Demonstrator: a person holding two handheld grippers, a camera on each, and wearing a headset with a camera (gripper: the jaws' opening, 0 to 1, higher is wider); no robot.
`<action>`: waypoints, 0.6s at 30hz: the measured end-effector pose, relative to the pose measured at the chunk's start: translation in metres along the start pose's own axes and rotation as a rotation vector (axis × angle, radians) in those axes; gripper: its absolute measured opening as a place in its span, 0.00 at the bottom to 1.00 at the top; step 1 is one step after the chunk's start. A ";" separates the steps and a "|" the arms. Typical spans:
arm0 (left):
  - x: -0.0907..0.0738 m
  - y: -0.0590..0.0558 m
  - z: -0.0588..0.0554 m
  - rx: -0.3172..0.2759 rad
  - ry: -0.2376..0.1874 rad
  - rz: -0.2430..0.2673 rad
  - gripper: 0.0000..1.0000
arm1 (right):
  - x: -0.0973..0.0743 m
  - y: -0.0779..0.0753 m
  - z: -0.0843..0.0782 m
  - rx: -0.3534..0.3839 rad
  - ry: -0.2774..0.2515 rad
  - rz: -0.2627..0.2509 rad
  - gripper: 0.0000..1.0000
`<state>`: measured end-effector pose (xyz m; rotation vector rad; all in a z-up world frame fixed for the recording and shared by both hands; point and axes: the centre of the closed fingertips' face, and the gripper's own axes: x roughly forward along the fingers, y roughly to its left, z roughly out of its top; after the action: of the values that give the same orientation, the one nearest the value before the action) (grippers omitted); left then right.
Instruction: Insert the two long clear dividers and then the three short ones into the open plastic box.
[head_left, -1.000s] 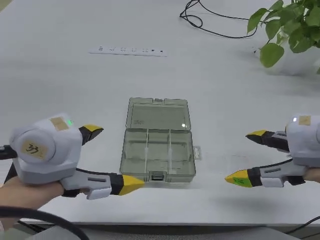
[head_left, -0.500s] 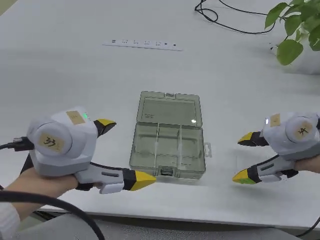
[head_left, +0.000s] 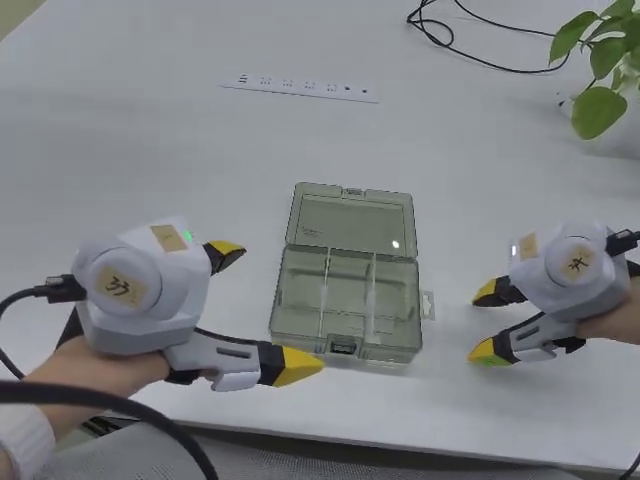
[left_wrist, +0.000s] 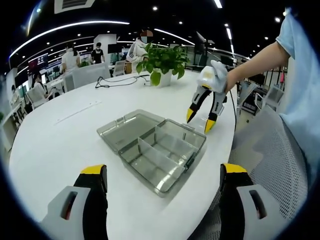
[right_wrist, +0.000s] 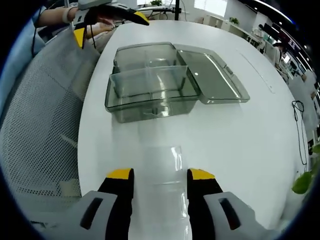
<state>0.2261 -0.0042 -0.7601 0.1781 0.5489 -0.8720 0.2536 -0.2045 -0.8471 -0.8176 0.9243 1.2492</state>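
The open clear plastic box lies mid-table, its lid folded flat behind it. Two long clear dividers stand inside it, splitting it into three lanes, which also show in the left gripper view. Short clear dividers lie flat on the table to the right of the box. My right gripper is open just right of the box, and in its own view those flat dividers lie between its jaws. My left gripper is open and empty at the box's left front corner.
A white power strip lies at the back of the white table. A black cable and a potted plant sit at the back right. The table's near edge runs just below both grippers. A mesh chair stands beside it.
The head camera has shifted, so the box sits further right in the picture. My right gripper has rolled and come closer to the box's right side. The left gripper keeps its place by the box.
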 end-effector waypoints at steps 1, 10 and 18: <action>0.000 0.000 0.000 0.001 0.000 0.000 0.95 | 0.000 0.000 0.000 -0.002 0.004 0.002 0.41; 0.002 0.002 0.001 -0.009 0.000 -0.003 0.95 | 0.003 -0.001 -0.001 -0.054 0.035 0.020 0.36; 0.004 0.004 0.004 -0.025 -0.018 -0.004 0.95 | 0.004 -0.004 -0.002 -0.077 0.052 0.027 0.33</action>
<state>0.2325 -0.0060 -0.7587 0.1462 0.5429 -0.8695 0.2575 -0.2047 -0.8517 -0.9050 0.9364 1.2986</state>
